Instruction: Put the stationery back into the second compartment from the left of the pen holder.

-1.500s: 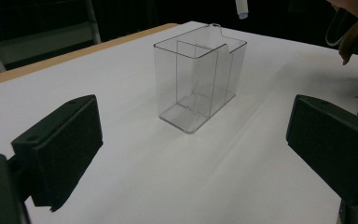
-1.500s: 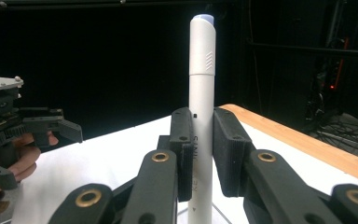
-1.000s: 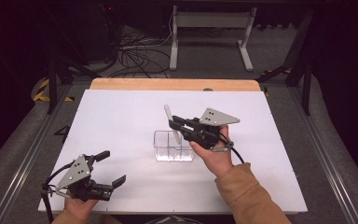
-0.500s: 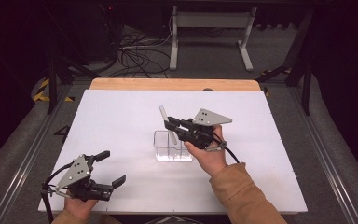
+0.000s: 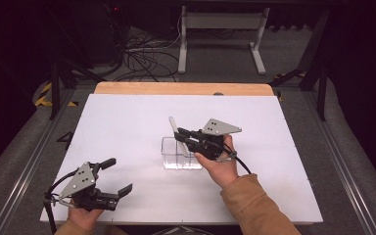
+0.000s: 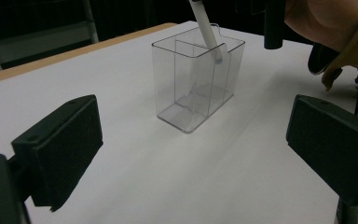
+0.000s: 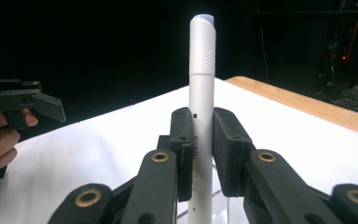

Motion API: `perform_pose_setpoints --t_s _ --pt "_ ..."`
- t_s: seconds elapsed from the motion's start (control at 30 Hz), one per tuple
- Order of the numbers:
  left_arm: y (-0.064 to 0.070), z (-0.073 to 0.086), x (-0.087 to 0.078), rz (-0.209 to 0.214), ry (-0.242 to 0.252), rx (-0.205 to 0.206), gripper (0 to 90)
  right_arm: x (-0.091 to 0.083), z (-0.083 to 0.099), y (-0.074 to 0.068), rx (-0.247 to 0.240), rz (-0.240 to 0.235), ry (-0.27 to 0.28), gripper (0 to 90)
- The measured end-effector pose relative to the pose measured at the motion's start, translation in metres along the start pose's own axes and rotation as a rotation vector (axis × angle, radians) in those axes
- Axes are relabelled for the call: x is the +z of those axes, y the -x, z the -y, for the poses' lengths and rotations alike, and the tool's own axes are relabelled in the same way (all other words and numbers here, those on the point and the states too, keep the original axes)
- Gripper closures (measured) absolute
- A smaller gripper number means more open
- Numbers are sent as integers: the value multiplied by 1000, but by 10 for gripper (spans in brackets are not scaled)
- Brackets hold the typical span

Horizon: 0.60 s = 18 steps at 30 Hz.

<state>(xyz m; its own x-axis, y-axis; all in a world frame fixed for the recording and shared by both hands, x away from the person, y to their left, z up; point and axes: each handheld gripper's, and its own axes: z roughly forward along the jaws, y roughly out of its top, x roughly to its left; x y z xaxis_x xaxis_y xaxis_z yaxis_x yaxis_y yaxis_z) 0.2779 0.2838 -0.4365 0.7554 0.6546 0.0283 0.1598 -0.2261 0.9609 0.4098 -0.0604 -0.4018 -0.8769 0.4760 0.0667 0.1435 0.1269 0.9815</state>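
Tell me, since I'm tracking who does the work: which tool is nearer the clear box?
Right. The right tool hangs just over the clear box, clamping a white pen. The left tool waits open near the table's front-left corner.

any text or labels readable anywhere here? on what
White pen held in the right tool: dark print runs along its barrel between the jaws, starting with what looks like "S", the rest hidden or too blurred to read.
Clear plastic organizer: no text.
Left tool and its grey plate: no text.
Table: no text.
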Motion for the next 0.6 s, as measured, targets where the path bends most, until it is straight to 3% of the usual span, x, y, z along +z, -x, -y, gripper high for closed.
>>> perform_pose_setpoints --t_s 0.53,0.6 --pt "0 0 1 -1 2 4 46 -4 8 -2 8 21 -46 789" --pt "0 0 1 -2 1 3 46 -4 9 -2 22 18 -53 758"
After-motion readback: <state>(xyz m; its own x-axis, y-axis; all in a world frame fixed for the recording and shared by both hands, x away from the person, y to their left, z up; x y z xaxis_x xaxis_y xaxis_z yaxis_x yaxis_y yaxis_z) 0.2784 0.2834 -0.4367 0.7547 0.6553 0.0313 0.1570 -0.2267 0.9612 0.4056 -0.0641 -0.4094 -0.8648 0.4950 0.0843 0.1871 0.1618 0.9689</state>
